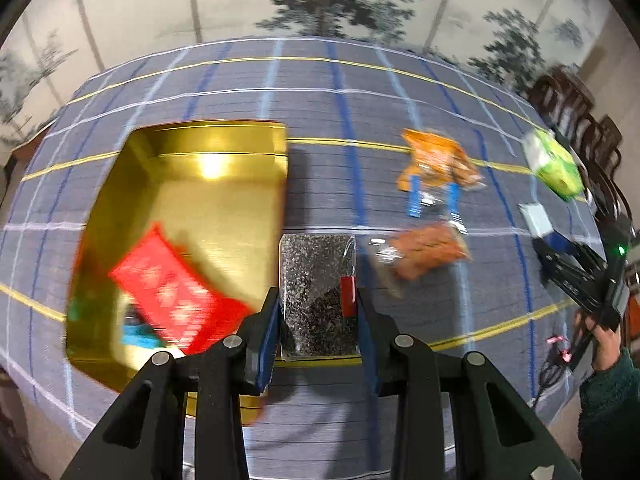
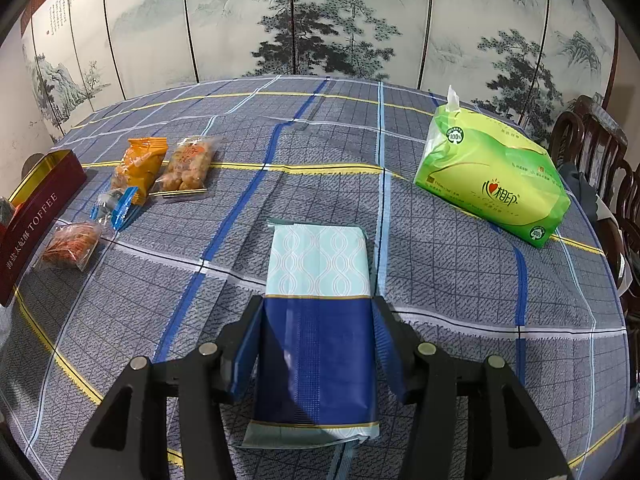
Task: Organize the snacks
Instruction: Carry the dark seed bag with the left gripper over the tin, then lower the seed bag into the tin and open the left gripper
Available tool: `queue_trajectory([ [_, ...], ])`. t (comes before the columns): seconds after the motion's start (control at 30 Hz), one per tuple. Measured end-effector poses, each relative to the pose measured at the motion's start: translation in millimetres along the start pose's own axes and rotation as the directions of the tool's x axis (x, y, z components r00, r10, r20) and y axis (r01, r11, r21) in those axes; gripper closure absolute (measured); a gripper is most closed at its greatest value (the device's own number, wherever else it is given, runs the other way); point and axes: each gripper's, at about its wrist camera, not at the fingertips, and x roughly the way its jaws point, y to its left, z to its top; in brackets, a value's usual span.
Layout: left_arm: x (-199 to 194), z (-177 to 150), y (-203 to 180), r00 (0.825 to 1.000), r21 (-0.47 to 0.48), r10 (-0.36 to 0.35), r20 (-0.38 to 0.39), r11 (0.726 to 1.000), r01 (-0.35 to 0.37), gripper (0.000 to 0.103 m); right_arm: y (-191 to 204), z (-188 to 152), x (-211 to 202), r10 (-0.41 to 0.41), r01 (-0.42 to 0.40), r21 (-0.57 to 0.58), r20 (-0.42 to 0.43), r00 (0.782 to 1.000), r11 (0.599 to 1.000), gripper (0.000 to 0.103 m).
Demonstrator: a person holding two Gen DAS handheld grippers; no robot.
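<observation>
My left gripper (image 1: 317, 300) is shut on a clear packet of black speckled snack (image 1: 312, 276) with a red label, held above the cloth just right of a gold-lined tin (image 1: 216, 136). A red packet (image 1: 176, 296) lies inside the tin. My right gripper (image 2: 318, 308) is shut on a blue and pale teal packet (image 2: 320, 264) low over the table. Loose snacks lie between the two: an orange packet (image 2: 140, 168), a clear packet of golden balls (image 2: 188, 168), a small blue-ended packet (image 2: 114, 204) and a reddish-orange packet (image 2: 72, 244).
A green tissue pack (image 2: 492, 188) sits at the right of the checked tablecloth (image 2: 320, 140). In the right wrist view the tin (image 2: 36, 216) shows a dark red side marked TOFFEE. Dark wooden chairs (image 2: 592, 140) stand at the table's right edge, a painted folding screen (image 2: 320, 20) behind.
</observation>
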Motion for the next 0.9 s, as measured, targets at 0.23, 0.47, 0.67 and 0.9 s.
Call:
queue_trajectory([
  [0.23, -9.2, -1.1, 65.5, 0.997, -0.097, 0.076, 0.01, 0.993, -0.075, 0.071, 0.2, 0.1, 0.2, 0.0, 0.0, 0.0, 0.0, 1.0, 1.0, 0.049],
  [0.47, -9.3, -6.6, 104.2, 0.99, -0.128, 0.139, -0.011, 0.982, -0.139, 0.071, 0.6, 0.0, 0.3, 0.0, 0.0, 0.0, 0.0, 1.0, 1.0, 0.049],
  [0.67, 0.4, -11.6, 121.7, 0.988, -0.135, 0.151, -0.046, 0.979, -0.155, 0.071, 0.4, -0.1, 0.3, 0.001, -0.001, 0.001, 0.0, 1.0, 1.0, 0.049],
  [0.9, 11.6, -11.4, 129.2, 0.988, -0.141, 0.145, -0.058, 0.978, -0.152, 0.071, -0.4, -0.1, 0.2, -0.001, 0.001, -0.001, 0.0, 1.0, 1.0, 0.049],
])
